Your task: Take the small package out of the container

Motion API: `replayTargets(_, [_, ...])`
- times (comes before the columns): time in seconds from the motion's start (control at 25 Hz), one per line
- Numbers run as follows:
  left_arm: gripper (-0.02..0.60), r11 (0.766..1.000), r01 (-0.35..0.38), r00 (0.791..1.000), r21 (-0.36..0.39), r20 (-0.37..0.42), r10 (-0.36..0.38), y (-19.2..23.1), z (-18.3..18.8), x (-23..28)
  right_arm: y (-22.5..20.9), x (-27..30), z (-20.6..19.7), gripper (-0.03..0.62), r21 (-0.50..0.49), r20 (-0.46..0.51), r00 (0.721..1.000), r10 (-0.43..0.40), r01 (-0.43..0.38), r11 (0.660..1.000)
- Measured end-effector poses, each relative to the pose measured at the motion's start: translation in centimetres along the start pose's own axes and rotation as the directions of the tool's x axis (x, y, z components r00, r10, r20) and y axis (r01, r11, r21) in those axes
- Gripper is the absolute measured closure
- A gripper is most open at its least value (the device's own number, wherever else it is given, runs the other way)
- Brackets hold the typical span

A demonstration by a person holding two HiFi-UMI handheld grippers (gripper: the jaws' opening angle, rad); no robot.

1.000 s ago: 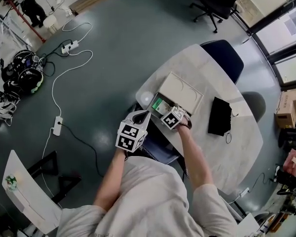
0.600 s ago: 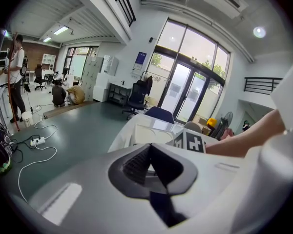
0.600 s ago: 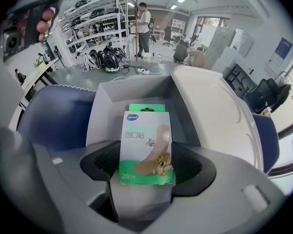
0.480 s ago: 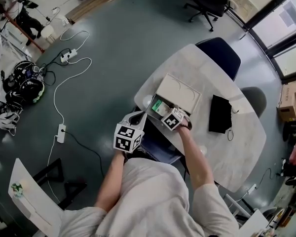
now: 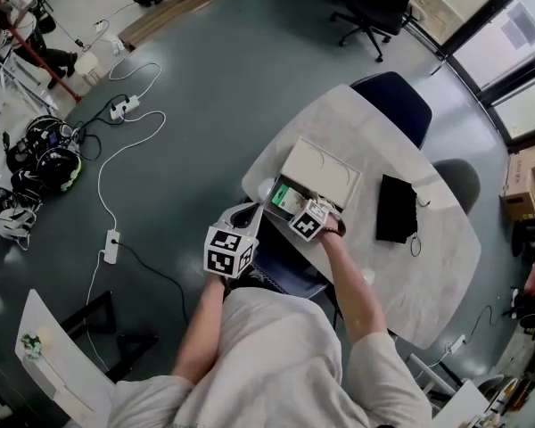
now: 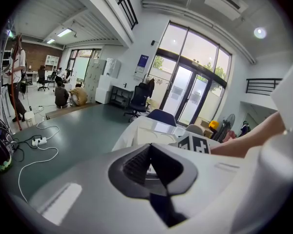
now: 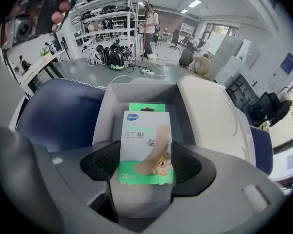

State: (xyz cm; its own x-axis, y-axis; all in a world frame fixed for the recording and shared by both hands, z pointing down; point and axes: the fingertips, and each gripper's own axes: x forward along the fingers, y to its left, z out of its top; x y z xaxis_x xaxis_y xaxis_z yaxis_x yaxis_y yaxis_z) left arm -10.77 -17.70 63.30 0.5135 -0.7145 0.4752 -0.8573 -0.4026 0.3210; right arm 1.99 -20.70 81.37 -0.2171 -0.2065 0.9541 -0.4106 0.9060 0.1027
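**Desk:** Little is seen to have moved over the last second in the head view. The right gripper [image 5: 299, 208] is kept at the near edge of the open white plastic container [image 5: 322, 169] on the pale round table [image 5: 428, 266], with the left gripper [image 5: 260, 207] just beside it. What is meant for the task?

**Caption:** The lift-out is judged barely begun. In the left gripper view, that gripper [image 6: 149, 152] is shown clenched on nothing.

**Desk:** And what is added by the right gripper view?

**Caption:** The grasp, which is hidden from above. The right gripper [image 7: 146, 168] is seen clamped on the small white-and-green cardboard package of plasters [image 7: 146, 143], held upright over the container's tray [image 7: 136, 92]. Whether the green edge [image 7: 146, 106] behind belongs to a second package cannot be told.
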Motion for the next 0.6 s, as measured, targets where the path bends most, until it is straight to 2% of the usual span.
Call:
replayTargets(0.32, [0.528, 1.0, -0.007, 1.0, -0.002, 0.007, 0.007, 0.2, 0.0, -0.3, 0.1, 0.0, 1.2, 0.269, -0.078, 0.009, 1.0, -0.007, 0.008, 0.997])
replayTargets(0.6, [0.528, 1.0, -0.011, 1.0, -0.002, 0.004, 0.011, 0.4, -0.3, -0.5, 0.4, -0.2, 1.7, 0.269, -0.088, 0.012, 1.0, 0.005, -0.004, 0.996])
